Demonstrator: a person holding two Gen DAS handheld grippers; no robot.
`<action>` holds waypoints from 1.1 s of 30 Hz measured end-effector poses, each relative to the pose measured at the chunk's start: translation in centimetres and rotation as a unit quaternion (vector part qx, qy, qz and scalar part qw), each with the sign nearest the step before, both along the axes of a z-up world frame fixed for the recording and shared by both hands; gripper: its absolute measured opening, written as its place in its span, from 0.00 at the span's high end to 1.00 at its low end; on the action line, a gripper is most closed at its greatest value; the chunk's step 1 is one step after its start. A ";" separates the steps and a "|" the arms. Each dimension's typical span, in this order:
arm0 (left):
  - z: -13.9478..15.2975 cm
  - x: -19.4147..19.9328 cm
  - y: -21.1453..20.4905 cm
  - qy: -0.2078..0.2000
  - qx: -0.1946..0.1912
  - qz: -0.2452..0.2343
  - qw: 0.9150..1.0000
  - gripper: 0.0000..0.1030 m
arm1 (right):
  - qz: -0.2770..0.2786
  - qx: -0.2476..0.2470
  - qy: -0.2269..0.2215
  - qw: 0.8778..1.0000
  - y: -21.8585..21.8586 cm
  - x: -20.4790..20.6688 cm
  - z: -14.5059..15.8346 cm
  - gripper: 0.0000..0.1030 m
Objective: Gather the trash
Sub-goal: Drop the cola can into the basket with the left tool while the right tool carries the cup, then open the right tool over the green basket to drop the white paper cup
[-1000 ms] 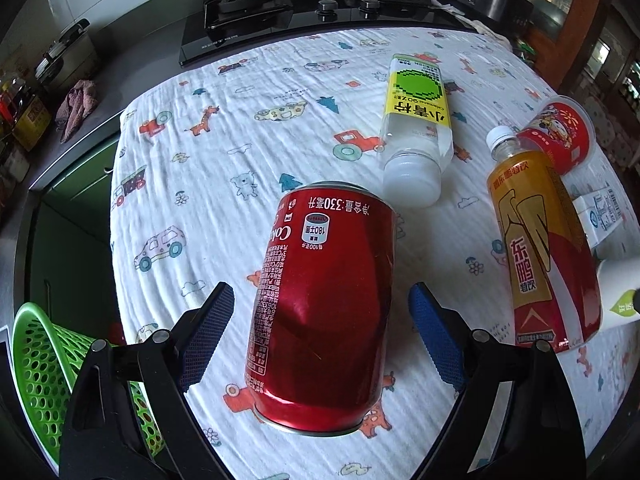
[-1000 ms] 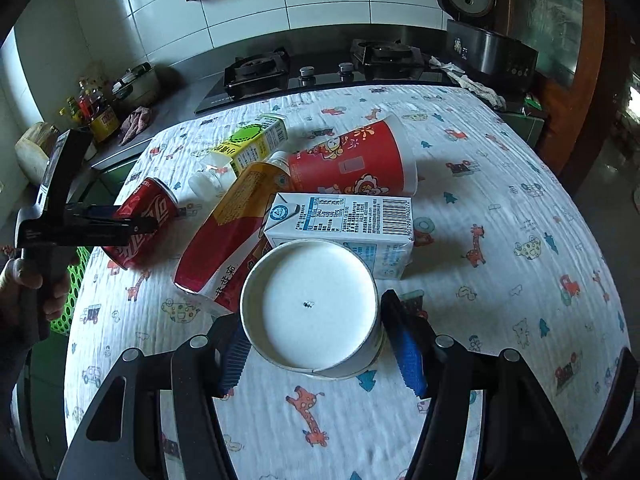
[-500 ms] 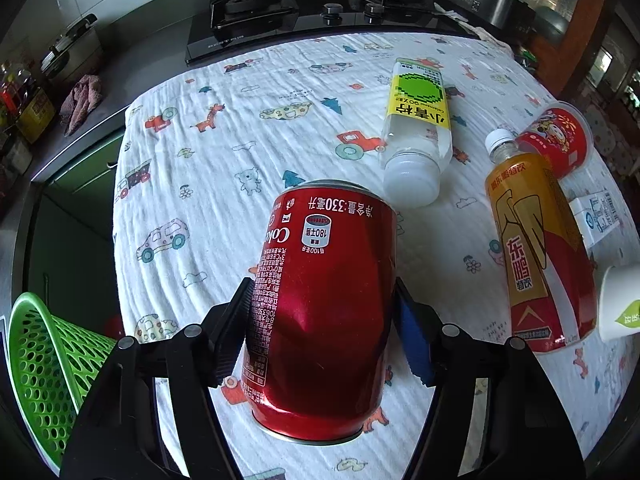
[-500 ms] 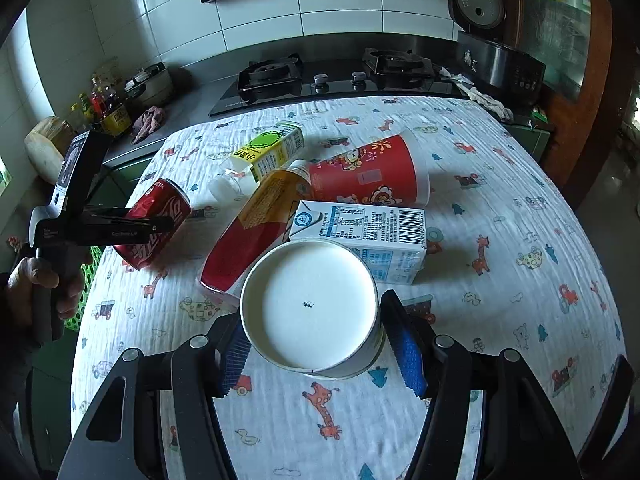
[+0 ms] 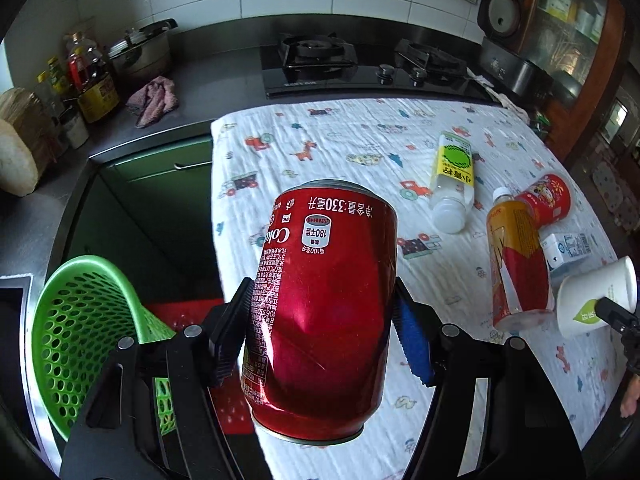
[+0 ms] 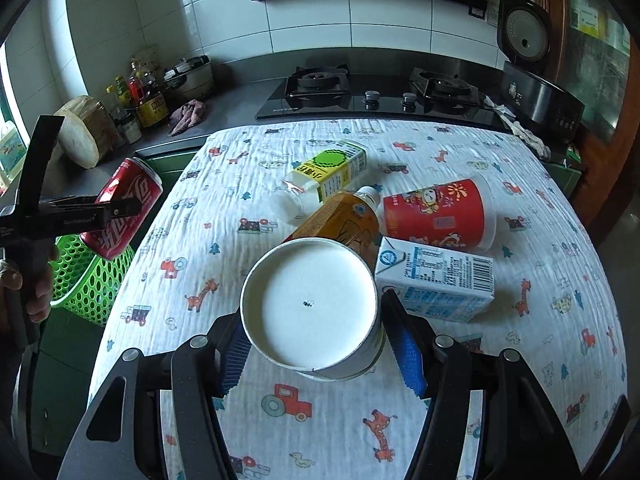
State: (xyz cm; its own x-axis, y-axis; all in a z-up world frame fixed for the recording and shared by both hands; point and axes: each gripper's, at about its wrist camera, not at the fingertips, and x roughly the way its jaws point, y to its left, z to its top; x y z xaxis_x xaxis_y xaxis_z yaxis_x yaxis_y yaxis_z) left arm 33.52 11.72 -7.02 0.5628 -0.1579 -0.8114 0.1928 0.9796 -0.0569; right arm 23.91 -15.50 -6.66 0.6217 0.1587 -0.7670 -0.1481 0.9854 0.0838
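My left gripper (image 5: pixel 320 332) is shut on a dented red cola can (image 5: pixel 324 304) and holds it in the air past the table's left edge; the can also shows in the right wrist view (image 6: pixel 124 208), above a green mesh basket (image 5: pixel 80 328) that stands on the floor. My right gripper (image 6: pixel 316 348) is shut on a white paper cup (image 6: pixel 312 308), bottom toward the camera, held above the table. On the cloth lie a yellow-green labelled bottle (image 6: pixel 332 172), an orange bottle (image 6: pixel 340 224), a red paper cup (image 6: pixel 440 212) and a blue-white carton (image 6: pixel 436 280).
The table (image 6: pixel 540 340) carries a white cloth with cartoon prints. Behind it runs a counter with a gas hob (image 6: pixel 372 92), a rice cooker (image 6: pixel 532 80), bottles (image 6: pixel 144 96), a pot and a rag. Green cabinets (image 5: pixel 160 208) stand left of the table.
My left gripper closed on the cola can, then lifted it off the cloth and carried it left, over the table edge toward the basket. My right gripper rose with the white cup.
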 end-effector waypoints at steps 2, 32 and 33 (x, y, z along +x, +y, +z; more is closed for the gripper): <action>0.7 -0.4 1.9 -0.008 0.001 0.016 1.000 0.36 | 0.011 -0.007 -0.005 1.000 0.8 0.1 0.5 0.42; -6.5 -3.9 23.9 0.068 0.014 0.231 0.970 0.22 | 0.216 0.016 -0.013 0.976 21.6 4.9 3.3 0.42; -6.5 -4.2 24.2 0.068 0.013 0.234 0.970 0.22 | 0.223 0.018 -0.011 0.975 22.5 5.0 3.3 0.42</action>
